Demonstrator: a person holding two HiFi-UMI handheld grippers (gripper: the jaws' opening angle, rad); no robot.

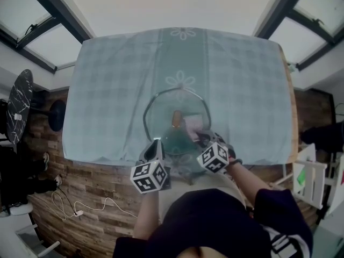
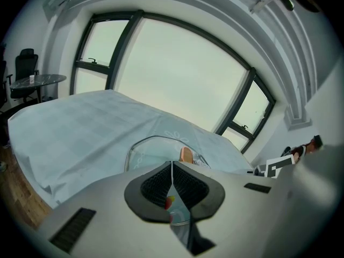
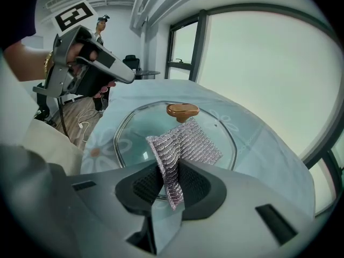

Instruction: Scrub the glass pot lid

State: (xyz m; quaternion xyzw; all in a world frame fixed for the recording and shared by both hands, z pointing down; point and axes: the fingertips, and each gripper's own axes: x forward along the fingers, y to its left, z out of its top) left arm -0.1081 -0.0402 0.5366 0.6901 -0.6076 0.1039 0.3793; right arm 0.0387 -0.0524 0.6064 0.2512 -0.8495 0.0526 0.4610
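Note:
The glass pot lid [image 1: 174,104] lies flat on the checked tablecloth, its brown knob [image 1: 176,118] upward. My right gripper [image 1: 203,138] is shut on a silvery mesh scrub cloth [image 3: 185,144], which drapes onto the glass [image 3: 140,128] just short of the knob [image 3: 183,110]. The pads [image 3: 145,184] pinch the cloth's near end. My left gripper [image 1: 156,144] sits at the lid's near-left rim with its jaws pressed together [image 2: 172,164] and nothing visible between the pads. From it the lid [image 2: 150,149] and knob [image 2: 186,155] show ahead. The right gripper view shows the left gripper [image 3: 131,80] over the lid's left edge.
The table [image 1: 107,90] under the pale blue cloth has its front edge close below the lid. A black round side table [image 1: 19,104] stands at the left. A white cable [image 1: 80,211] lies on the wooden floor, and a white chair [image 1: 312,176] stands at the right.

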